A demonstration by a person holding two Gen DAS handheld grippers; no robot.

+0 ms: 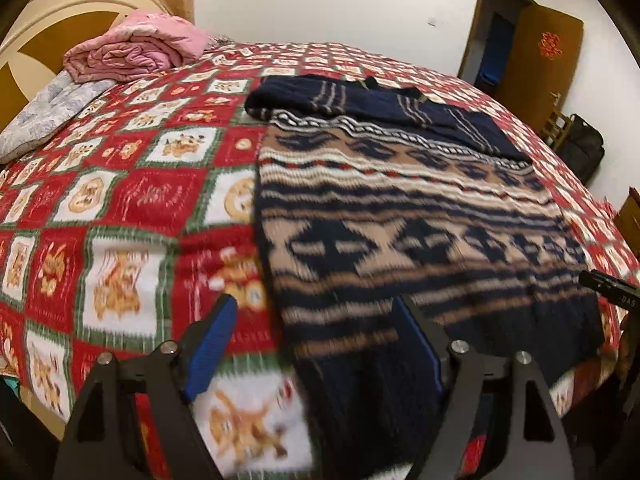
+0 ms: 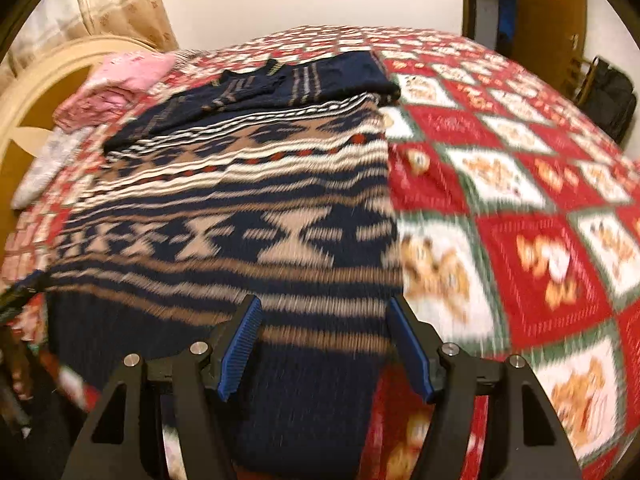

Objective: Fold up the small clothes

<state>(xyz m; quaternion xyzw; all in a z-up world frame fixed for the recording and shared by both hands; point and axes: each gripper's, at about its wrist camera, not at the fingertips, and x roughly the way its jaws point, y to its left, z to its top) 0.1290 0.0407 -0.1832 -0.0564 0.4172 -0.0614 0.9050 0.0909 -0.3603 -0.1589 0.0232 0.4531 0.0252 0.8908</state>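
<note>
Navy, tan and cream knitted sweater (image 1: 400,208) lies flat on a bed (image 1: 132,200) with a red checked quilt, sleeves already folded across its far end. Both claws hang above its near hem, jaws apart and empty: left claw (image 1: 320,340) over the left corner, right claw (image 2: 324,340) over the right. Judgement: pinch both hem corners evenly, then lift together toward the collar.

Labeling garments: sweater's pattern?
Navy, tan and cream geometric bands on the sweater; right wrist view.
</note>
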